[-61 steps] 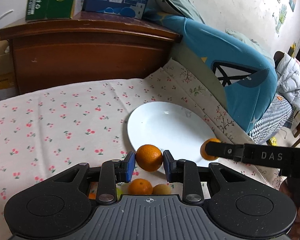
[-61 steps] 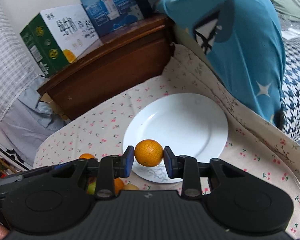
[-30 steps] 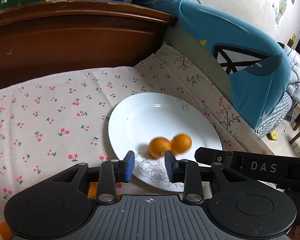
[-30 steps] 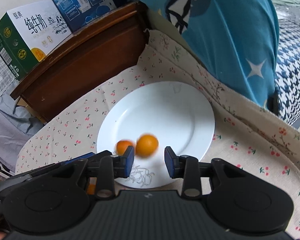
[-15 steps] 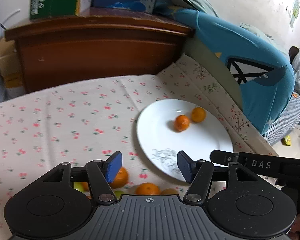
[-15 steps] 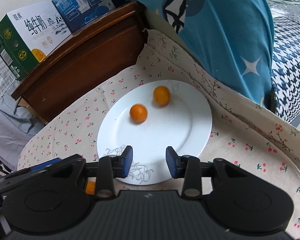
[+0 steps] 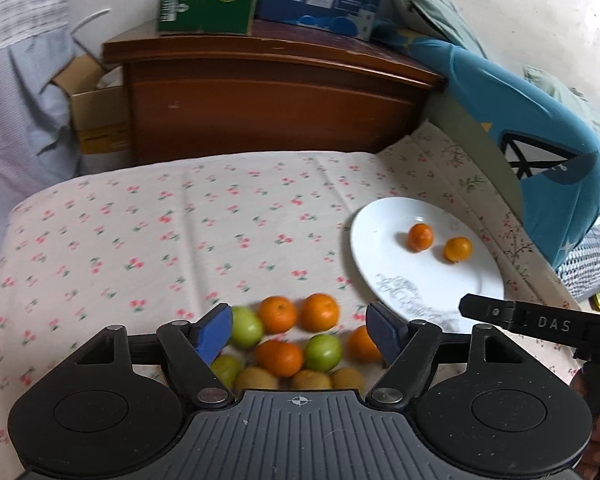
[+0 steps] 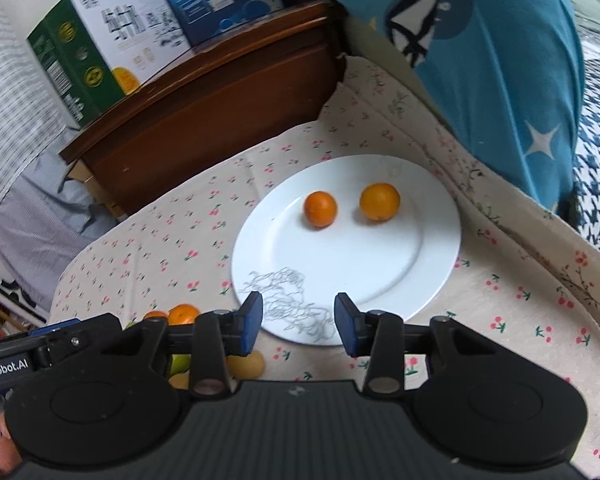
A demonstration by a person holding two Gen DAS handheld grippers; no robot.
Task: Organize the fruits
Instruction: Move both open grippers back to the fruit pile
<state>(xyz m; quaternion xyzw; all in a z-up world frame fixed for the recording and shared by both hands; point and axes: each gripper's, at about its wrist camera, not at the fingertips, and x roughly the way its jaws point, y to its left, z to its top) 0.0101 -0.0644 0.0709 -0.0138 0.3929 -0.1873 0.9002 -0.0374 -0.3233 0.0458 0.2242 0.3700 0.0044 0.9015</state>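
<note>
left tool (image 7: 299, 330) — we have just spread its jaws wide, nothing between the pads, now over the fruit pile (image 7: 288, 344) on the cherry-print bench (image 7: 160, 232) | right tool (image 8: 299, 320) — jaws slightly apart, empty, at the plate's near rim | white plate (image 8: 440, 248) — our two released oranges (image 8: 320, 208) now rest apart on its far half | next — we judge another orange from the pile.

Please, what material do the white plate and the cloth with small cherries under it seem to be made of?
The white plate looks like glazed ceramic or porcelain: a smooth, glossy surface with soft highlights and a grey line drawing near its rim. It could also be melamine.

The cherry-print cloth looks like woven cotton or a similar fabric with a matte finish: it shows fold creases and drapes over the edge.
</note>
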